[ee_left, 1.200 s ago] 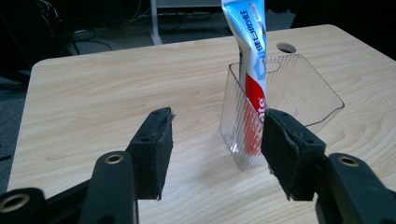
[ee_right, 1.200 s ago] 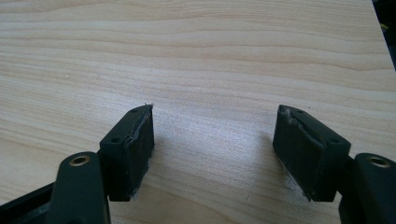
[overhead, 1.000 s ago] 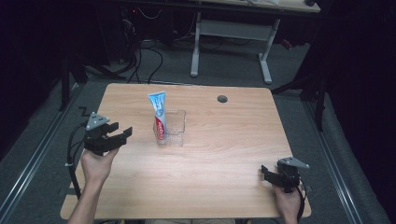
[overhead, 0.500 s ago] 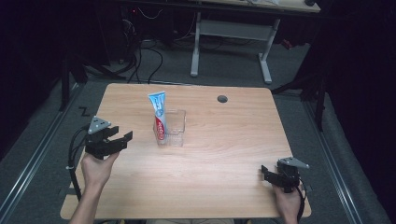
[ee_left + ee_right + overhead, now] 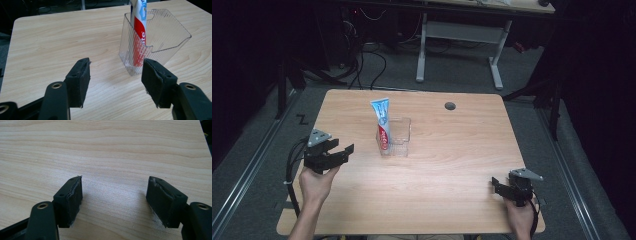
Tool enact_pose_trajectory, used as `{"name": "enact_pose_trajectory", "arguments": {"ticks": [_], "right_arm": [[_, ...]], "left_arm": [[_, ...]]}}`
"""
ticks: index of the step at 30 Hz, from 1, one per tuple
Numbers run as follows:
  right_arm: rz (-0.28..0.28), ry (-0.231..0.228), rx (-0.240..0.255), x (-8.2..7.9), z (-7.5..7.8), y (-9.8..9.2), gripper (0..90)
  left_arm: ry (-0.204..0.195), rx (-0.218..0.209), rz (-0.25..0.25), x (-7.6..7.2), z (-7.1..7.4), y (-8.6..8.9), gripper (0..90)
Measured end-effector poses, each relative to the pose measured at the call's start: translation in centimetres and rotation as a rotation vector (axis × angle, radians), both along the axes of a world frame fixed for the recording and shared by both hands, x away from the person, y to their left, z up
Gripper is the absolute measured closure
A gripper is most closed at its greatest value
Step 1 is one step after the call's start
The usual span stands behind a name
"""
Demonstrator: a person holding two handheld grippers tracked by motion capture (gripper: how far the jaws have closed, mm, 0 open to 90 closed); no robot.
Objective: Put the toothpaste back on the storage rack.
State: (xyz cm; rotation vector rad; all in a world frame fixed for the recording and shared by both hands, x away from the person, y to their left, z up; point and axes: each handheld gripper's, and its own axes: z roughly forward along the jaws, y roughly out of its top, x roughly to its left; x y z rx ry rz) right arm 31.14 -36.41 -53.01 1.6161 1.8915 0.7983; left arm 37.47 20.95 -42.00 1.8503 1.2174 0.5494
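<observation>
Since the earlier frames the left gripper (image 5: 343,151) has drawn back toward the table's near left edge, its jaws just opening, now wide and empty. The right gripper (image 5: 113,202) gapes empty too. The red, white and blue toothpaste tube (image 5: 139,30), top cropped in the left gripper view, stands upright in the clear ribbed plastic holder (image 5: 170,37).

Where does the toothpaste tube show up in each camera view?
High view: toothpaste tube stands upright in the clear holder, left of the table's middle.
Left gripper view: tube at upper right, beyond the open tool.
Right gripper view: not in it.
Shared landmark: the wooden table.
</observation>
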Motion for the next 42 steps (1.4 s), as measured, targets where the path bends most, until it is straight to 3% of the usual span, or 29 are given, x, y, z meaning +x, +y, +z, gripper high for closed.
{"name": "enact_pose_trajectory", "arguments": {"ticks": [42], "right_arm": [[0.001, 0.001, 0.000, 0.0, 0.0, 0.0, 29.4]], "left_arm": [[0.083, -0.017, 0.031, -0.8, -3.8, 0.5, 38.8]]}}
